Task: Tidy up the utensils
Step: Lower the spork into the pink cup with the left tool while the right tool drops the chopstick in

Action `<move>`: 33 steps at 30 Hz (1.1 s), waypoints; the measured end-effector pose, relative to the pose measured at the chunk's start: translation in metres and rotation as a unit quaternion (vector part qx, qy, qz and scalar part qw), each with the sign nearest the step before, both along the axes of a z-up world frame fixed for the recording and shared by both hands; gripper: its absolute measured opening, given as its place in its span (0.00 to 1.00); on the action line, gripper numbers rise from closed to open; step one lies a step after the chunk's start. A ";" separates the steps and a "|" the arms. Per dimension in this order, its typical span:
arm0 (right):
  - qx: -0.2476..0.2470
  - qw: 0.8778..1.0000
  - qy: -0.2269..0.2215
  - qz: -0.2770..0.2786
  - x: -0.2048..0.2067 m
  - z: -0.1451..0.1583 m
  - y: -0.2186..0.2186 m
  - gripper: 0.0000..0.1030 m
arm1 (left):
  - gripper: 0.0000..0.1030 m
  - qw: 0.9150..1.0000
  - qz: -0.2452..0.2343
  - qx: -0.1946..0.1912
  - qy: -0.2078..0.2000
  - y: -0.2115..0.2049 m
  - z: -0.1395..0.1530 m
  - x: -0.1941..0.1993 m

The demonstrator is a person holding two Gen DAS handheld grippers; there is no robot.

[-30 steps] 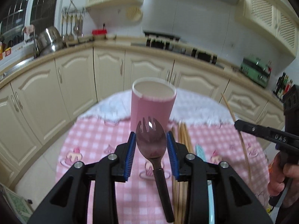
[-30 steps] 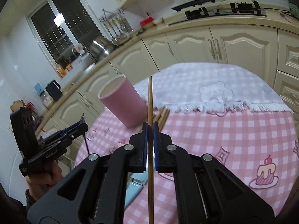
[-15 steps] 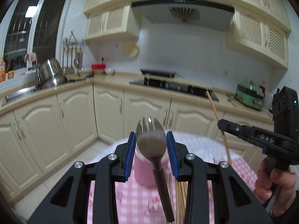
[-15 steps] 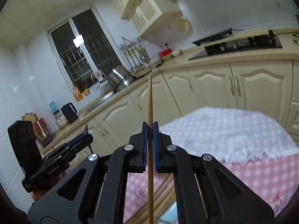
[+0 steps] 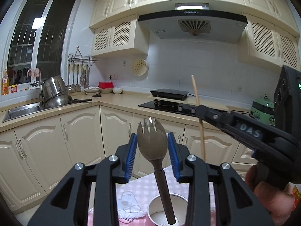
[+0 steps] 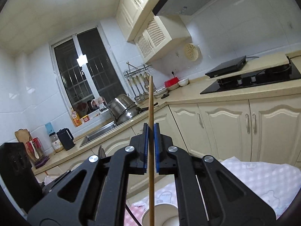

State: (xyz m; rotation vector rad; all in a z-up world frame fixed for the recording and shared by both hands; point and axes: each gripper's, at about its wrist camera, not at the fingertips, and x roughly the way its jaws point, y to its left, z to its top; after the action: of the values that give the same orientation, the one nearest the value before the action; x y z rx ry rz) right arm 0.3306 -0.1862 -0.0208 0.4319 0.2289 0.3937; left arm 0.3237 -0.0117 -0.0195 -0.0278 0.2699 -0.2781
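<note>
Left gripper (image 5: 152, 145) clamping spork (image 5: 151, 141), handle tip inside cup (image 5: 167, 210); right gripper (image 6: 150, 146) pinching chopstick (image 6: 150, 101) above cup, probably over the rim. Risk: early release, chopstick tipping cup.
</note>
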 end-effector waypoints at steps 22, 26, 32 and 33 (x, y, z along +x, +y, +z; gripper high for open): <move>-0.040 0.995 0.086 0.006 -0.010 -0.035 -0.018 0.89 | 0.86 0.999 0.013 0.020 0.026 0.005 -0.042 -0.016; -0.033 0.995 0.094 -0.012 -0.025 -0.032 -0.034 0.94 | 0.91 0.999 0.022 0.019 0.027 0.009 -0.037 -0.030; -0.025 0.992 0.116 -0.033 -0.054 -0.031 -0.061 0.94 | 0.91 0.999 0.038 0.020 0.033 0.015 -0.037 -0.054; -0.026 0.992 0.121 -0.037 -0.059 -0.033 -0.063 0.94 | 0.91 0.998 0.039 0.021 0.035 0.016 -0.038 -0.057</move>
State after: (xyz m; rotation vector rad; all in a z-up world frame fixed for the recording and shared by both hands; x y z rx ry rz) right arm 0.2717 -0.2493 -0.0541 0.4358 0.4575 0.2619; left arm 0.2666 0.0041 -0.0572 -0.0070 0.3433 -0.1936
